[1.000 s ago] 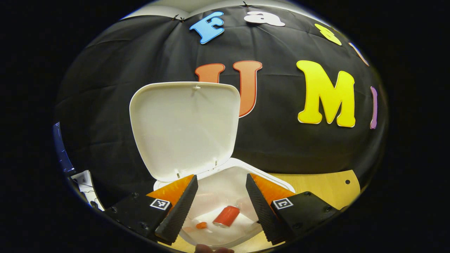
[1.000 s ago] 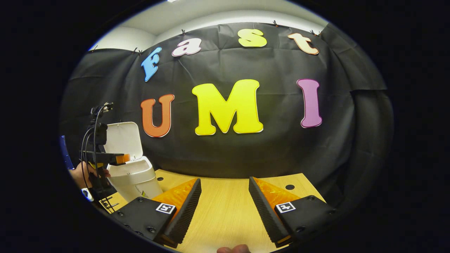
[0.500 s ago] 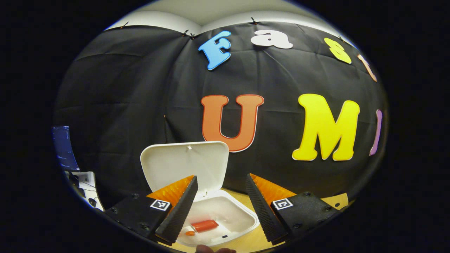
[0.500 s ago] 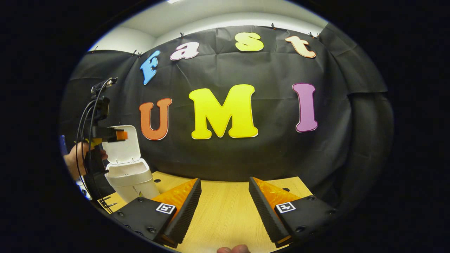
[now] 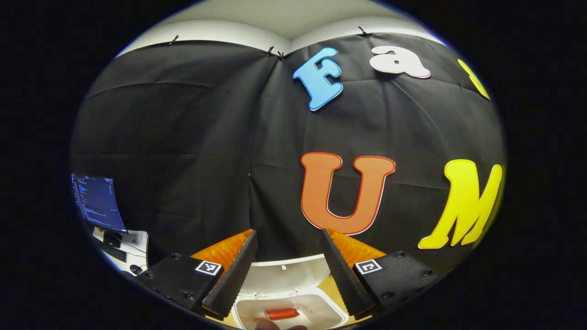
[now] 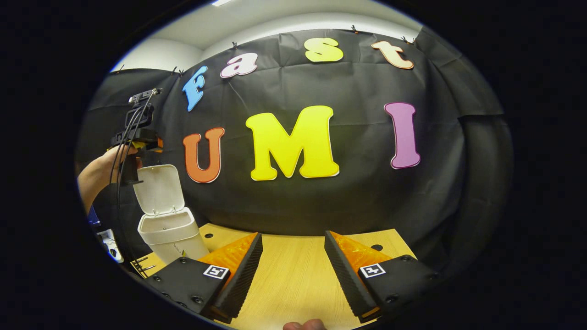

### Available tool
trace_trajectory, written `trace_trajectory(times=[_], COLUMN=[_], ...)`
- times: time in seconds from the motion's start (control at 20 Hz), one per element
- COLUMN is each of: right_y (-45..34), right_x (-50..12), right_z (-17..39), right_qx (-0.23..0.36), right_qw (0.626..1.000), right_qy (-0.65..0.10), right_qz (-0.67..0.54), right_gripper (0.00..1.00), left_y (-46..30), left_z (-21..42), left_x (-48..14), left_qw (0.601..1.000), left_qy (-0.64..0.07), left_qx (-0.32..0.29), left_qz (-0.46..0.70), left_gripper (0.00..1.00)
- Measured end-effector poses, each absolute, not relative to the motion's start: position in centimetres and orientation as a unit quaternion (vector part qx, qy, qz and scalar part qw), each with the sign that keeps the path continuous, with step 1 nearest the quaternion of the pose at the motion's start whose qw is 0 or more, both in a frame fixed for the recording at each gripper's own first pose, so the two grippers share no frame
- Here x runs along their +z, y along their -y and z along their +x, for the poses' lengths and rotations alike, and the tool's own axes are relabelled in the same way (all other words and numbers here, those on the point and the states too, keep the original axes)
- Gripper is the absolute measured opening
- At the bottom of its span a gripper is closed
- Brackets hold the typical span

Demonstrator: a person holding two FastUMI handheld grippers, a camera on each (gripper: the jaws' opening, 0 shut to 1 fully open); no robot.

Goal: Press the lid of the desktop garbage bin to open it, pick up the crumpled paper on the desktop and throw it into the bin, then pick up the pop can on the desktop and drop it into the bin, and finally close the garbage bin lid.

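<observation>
The white desktop bin (image 6: 170,233) stands at the table's left end with its lid (image 6: 158,189) raised upright. From above, in the left gripper view, the bin's rim (image 5: 337,312) and lid (image 5: 284,277) sit far below, and a red pop can (image 5: 281,313) lies at the bottom inside. My left gripper (image 5: 287,270) is open and empty, high over the bin; in the right gripper view it hangs above the lid's top edge (image 6: 146,143), held by a hand. My right gripper (image 6: 292,269) is open and empty, low over the wooden table (image 6: 293,279).
A monitor (image 5: 97,202) and a white stand with cables (image 5: 120,247) sit beyond the table's left side. Small round holes (image 6: 376,247) dot the tabletop near the back wall.
My left gripper has risen well above the bin, which has dropped and shrunk in its view. The lid stays up, the can stays inside. The right gripper has hardly moved.
</observation>
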State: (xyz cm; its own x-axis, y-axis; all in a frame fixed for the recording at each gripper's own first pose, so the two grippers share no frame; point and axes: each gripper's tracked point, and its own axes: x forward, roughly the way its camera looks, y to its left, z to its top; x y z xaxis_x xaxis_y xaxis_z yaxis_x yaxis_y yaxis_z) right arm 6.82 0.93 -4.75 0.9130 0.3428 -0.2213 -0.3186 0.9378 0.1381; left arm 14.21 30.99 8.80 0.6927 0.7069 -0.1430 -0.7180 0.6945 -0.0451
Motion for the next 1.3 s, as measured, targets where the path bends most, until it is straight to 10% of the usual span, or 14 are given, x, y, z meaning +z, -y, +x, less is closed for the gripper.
trace_trajectory(times=[1.3], right_y=[1.6], right_x=[-5.2], right_z=[5.4], right_qx=[0.196], right_qw=[0.973], right_qy=[-0.118], right_qz=[0.028], right_gripper=[0.87], left_y=[-18.5], left_z=[7.2], left_x=[-10.2], left_qw=[0.889], left_qy=[-0.177], left_qx=[0.41], left_qz=[-0.1], left_gripper=[0.89])
